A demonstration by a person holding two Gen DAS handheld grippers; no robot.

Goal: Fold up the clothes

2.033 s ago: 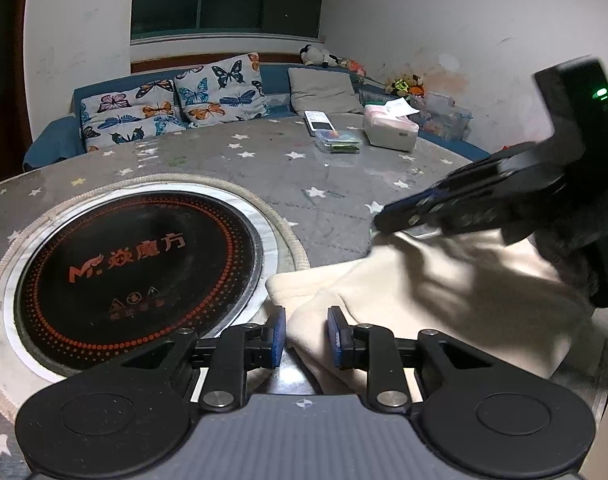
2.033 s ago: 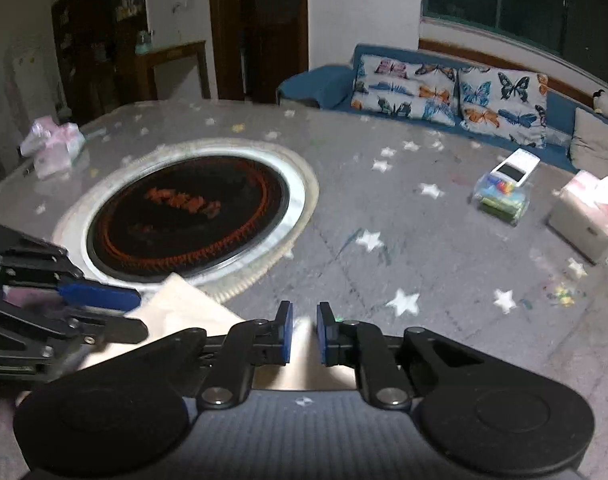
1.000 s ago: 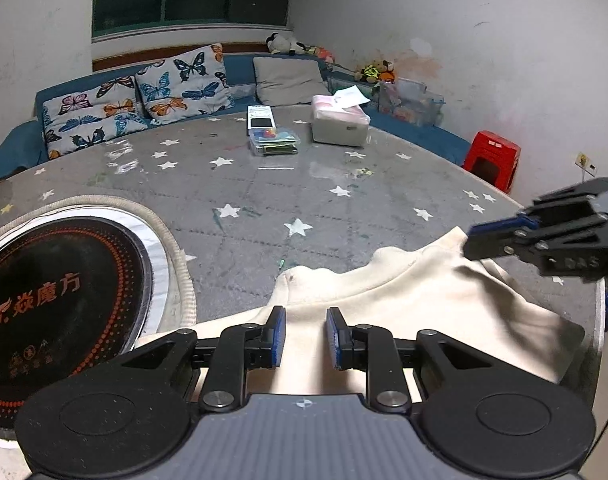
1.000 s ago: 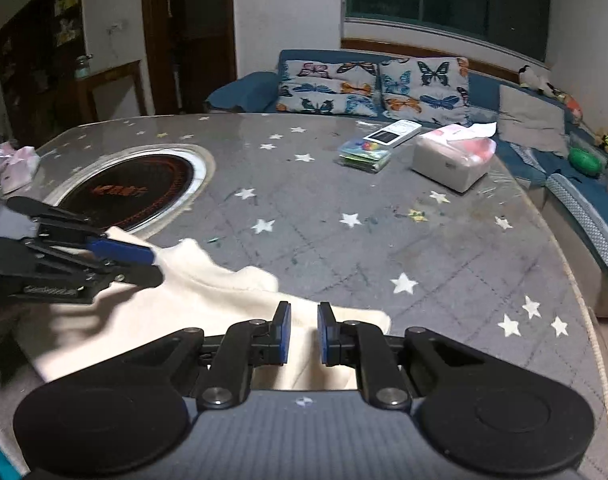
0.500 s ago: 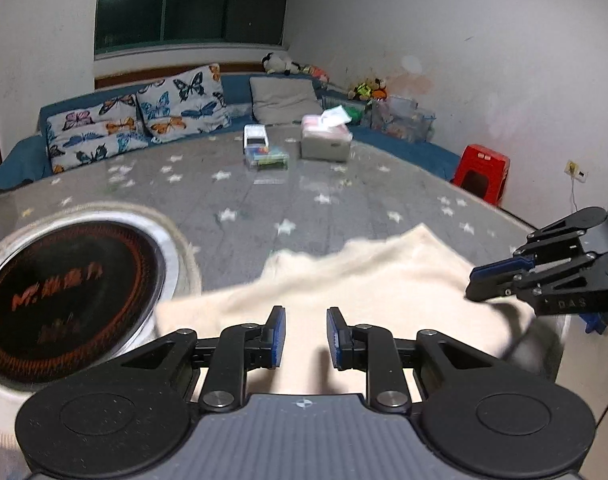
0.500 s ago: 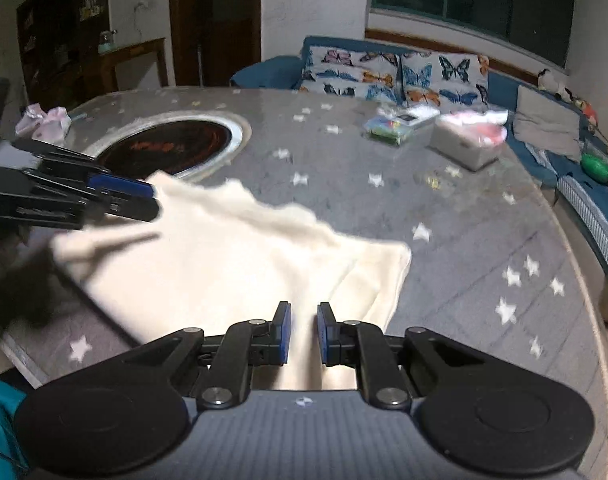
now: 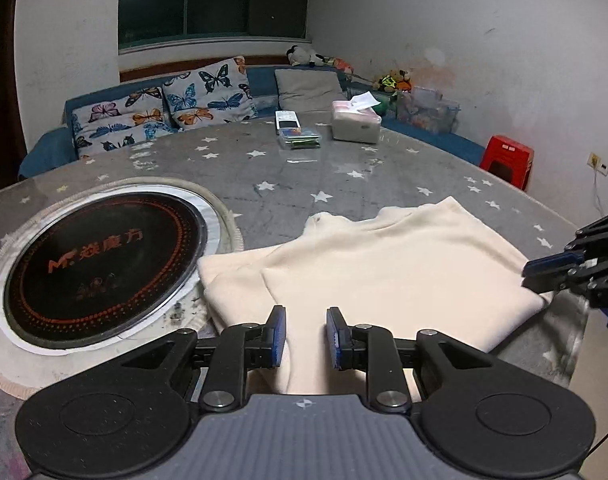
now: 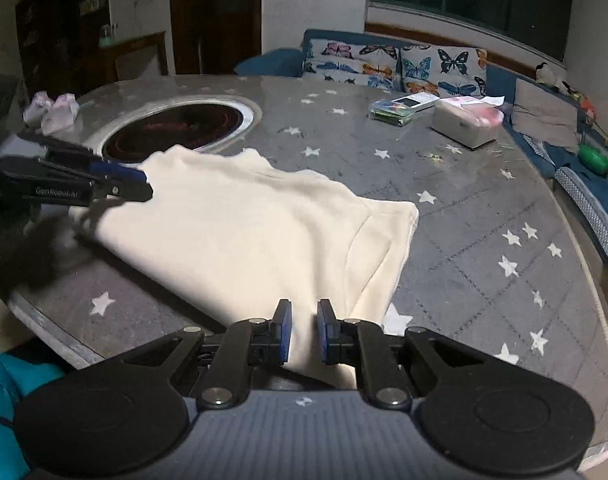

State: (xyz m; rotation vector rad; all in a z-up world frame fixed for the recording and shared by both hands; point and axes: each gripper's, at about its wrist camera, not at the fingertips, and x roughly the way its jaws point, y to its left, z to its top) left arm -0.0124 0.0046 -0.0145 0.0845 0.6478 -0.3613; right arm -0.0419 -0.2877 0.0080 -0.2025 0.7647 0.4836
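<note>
A cream sweater [image 7: 384, 276] lies spread flat on the grey star-patterned table, collar toward the far side; it also shows in the right wrist view [image 8: 243, 232]. My left gripper [image 7: 304, 336] sits at the garment's near hem, jaws slightly apart with cloth between them. My right gripper [image 8: 301, 330] sits at the opposite hem corner, jaws slightly apart over cloth. Each gripper shows in the other's view: the right gripper [image 7: 544, 270] at the right edge, the left gripper [image 8: 139, 186] at the left.
A black round induction hob [image 7: 99, 252] is set in the table left of the sweater. A tissue box [image 7: 356, 126], a phone [image 7: 287, 122] and a plastic case [image 7: 299, 138] lie at the far side. The table edge [image 8: 63, 332] is close. A red stool [image 7: 508, 156] stands behind.
The sweater was carried and swung over the table by both grippers, then laid flat. Both grippers now sit lower at its hem, and the jaws look slightly wider.
</note>
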